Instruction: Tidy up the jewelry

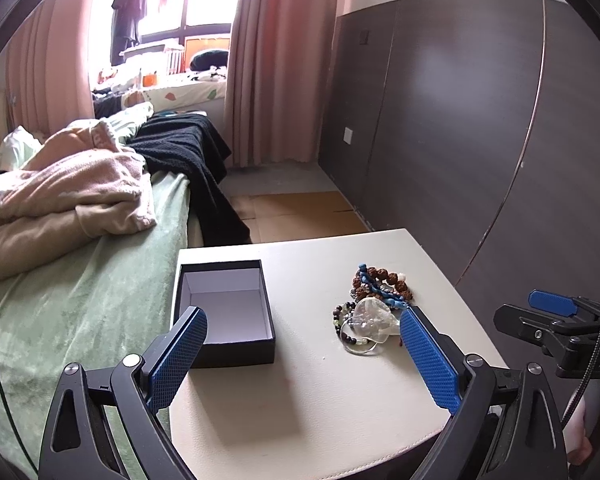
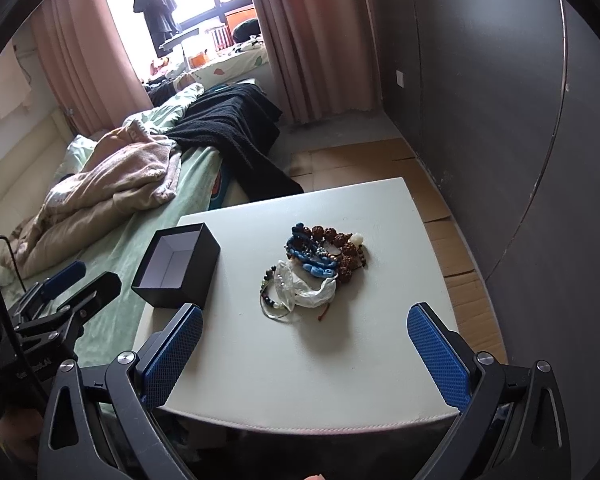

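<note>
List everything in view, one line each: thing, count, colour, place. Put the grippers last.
table: one, off-white, beside the bed.
box: one, black with white lining, open and empty, on the table's left part.
jewelry pile: one heap, brown beads, blue cord, dark and pale bead bracelets, right of the box and apart from it.
clear plastic bag: one, see-through, in the near part of the pile.
bed: one, green cover, left of the table.
blankets: pink and beige, plus one black, on the bed.
curtains: pink, at the window.
wall panel: dark grey, on the right.
left gripper: blue pads, open, holding nothing.
right gripper: blue pads, open, holding nothing.
</note>
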